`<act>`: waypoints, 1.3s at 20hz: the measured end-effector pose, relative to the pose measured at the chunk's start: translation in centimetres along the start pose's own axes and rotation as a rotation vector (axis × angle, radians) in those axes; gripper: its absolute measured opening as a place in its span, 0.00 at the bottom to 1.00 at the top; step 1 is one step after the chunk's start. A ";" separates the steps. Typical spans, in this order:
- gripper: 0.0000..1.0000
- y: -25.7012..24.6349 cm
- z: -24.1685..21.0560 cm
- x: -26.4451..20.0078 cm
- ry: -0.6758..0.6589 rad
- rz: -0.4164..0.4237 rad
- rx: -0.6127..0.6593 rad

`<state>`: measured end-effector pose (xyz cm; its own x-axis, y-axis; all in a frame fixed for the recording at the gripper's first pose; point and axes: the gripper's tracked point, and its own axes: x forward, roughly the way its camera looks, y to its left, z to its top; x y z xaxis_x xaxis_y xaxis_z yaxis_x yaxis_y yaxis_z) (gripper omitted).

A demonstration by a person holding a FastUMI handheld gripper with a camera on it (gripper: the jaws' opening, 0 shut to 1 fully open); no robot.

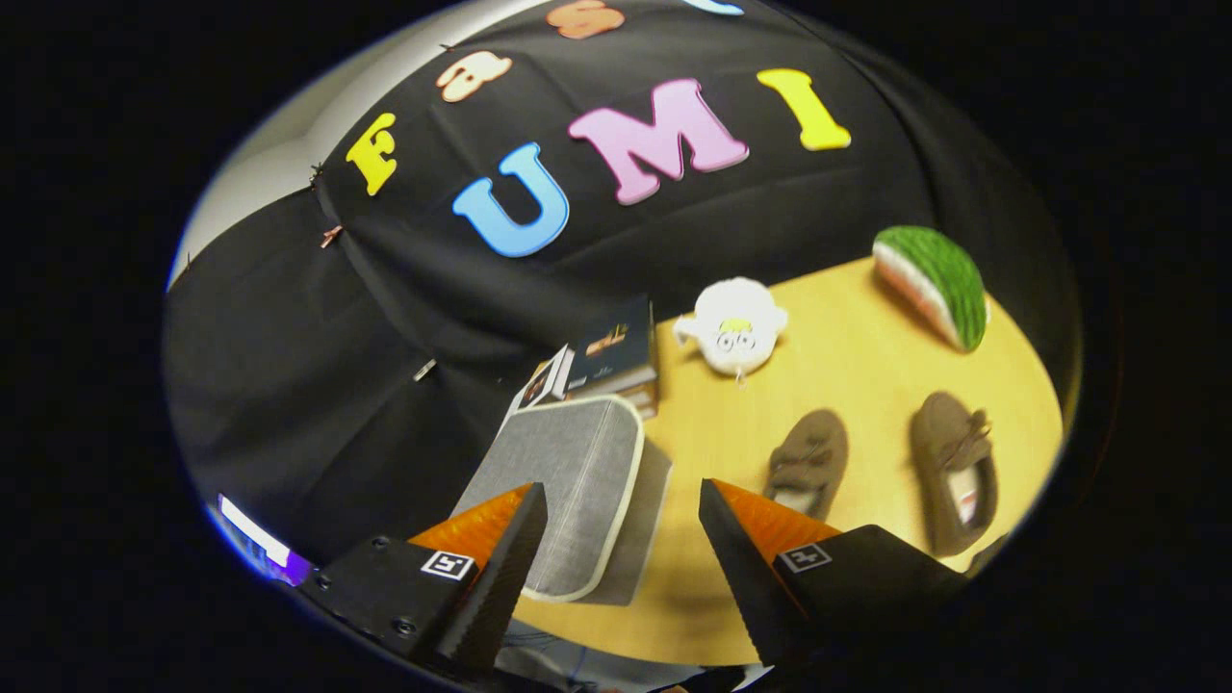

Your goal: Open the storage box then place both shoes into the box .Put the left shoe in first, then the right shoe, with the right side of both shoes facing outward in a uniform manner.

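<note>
Grey fabric covers the storage box (pixel 568 481), which sits closed at one edge of the counter (pixel 847 356), its pale-piped lid flat on top, just ahead of the fingers and partly between them. The gripper (pixel 621 539) hovers above it with its fingers spread wide and holding nothing, a stance that suits reaching for the lid's rim, since opening the box looks like the step in hand. Beside the box, out on the bare wood, two brown slipper-like shoes lie apart from each other with toes pointing away: the nearer shoe (pixel 807 462) just beyond one fingertip, the farther shoe (pixel 955 472) close to the counter's opposite edge. Which one is the left I cannot tell for sure from here. Neither is in the box yet. Behind the box a short stack of books (pixel 608 361) leans near the cloth wall, a white plush toy (pixel 733 327) sits next to them, and a watermelon-slice cushion (pixel 934 284) rests toward the far corner.
</note>
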<state>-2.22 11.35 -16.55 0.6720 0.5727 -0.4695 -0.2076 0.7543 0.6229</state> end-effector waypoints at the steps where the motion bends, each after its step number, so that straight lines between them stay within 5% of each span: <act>1: 0.98 0.1 -1.2 0.7 0.046 0.030 0.037; 8: 0.98 1.6 -7.7 4.7 0.280 0.218 0.220; 14: 0.95 2.2 -8.8 6.8 0.377 0.293 0.337; 16: 0.70 2.2 -9.2 6.9 0.419 0.303 0.353; 19: 0.55 1.5 -9.1 6.5 0.458 0.298 0.383; 23: 0.23 1.4 -9.0 6.5 0.481 0.308 0.425; 26: 0.16 2.4 -8.4 6.1 0.460 0.346 0.444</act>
<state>-4.57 19.31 -23.20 0.2327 0.9058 -0.3541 0.0199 0.3596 0.9329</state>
